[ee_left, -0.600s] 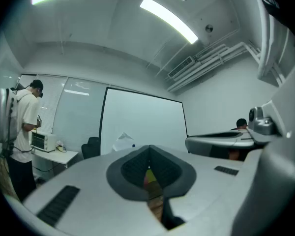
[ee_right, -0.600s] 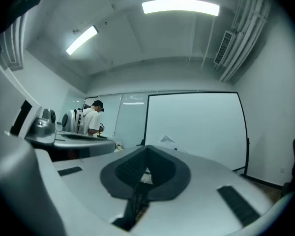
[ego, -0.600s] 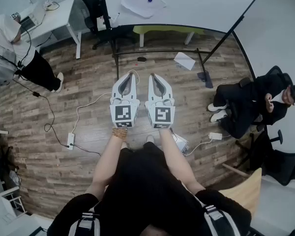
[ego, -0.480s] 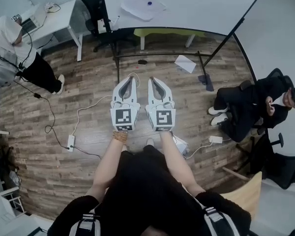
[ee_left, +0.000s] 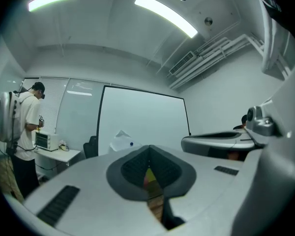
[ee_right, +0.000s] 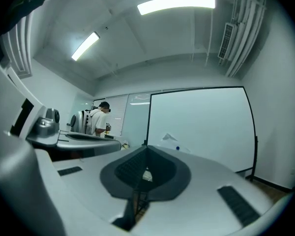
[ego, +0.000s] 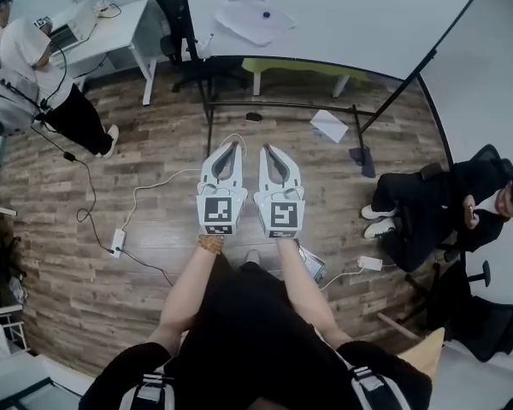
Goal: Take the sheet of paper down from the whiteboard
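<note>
Both grippers sit a bit lower in the head view than a moment ago, and more of the whiteboard [ego: 368, 15] shows, out to its far right corner.

At the left, one person [ego: 26, 62] stands by one white desk [ego: 120, 20]. Next come two grippers, side by side and pointing level at the board. The left gripper [ego: 232, 148] has its two jaws pressed together with nothing between them. The right gripper [ego: 268, 150] is pressed together too, and it is empty.

The whiteboard stands ahead, well apart from both grippers. One sheet of paper [ego: 255, 17] hangs near its lower left corner, with one blue dot [ego: 266, 14] on it. A second sheet [ego: 329, 125] lies on the wood floor [ego: 154, 143] under the board. At the right, one more person [ego: 440, 195] sits down.
</note>
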A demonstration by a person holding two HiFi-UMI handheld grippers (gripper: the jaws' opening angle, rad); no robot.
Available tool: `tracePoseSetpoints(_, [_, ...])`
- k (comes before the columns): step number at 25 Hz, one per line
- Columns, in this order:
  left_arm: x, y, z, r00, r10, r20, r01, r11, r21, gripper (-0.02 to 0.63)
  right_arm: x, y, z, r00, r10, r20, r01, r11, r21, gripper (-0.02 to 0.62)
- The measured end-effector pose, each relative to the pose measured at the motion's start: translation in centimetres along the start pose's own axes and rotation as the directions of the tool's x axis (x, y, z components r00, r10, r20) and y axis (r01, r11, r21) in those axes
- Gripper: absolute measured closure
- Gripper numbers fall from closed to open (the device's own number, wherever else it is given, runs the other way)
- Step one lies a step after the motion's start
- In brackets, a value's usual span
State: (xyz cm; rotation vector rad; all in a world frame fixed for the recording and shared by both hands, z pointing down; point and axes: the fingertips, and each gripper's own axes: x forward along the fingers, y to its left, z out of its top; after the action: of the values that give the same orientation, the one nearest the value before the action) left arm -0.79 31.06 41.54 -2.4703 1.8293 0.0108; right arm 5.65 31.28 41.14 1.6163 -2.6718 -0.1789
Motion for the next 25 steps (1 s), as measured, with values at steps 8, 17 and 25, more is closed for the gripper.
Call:
tracePoseSetpoints(8, [1.5,-0.7,-0.8,1.0,0.015,-0.015,-0.015,1.0,0.002,0.595,1.0,-1.4,-0.7,1.0,0.02,-0.014,-0.02,1.0,-0.005,0.597])
tracePoseSetpoints(17, [6.5,1.5,-1.5,1.0,0.007,-0.003,-0.007,1.0,-0.025,0.595,5.6,-3.6,-1.7,1.0,0.001,-0.028,-0.002,1.0,-0.019,0.597])
tracePoseSetpoints(25, [12.4,3.3,-1.3,0.999,-0.048,0.011,0.049,0.997,-0.054,0.595,11.5,-6.1,-0.6,0.999,-0.032,-0.02,0.031,0.998,-0.053,0.597])
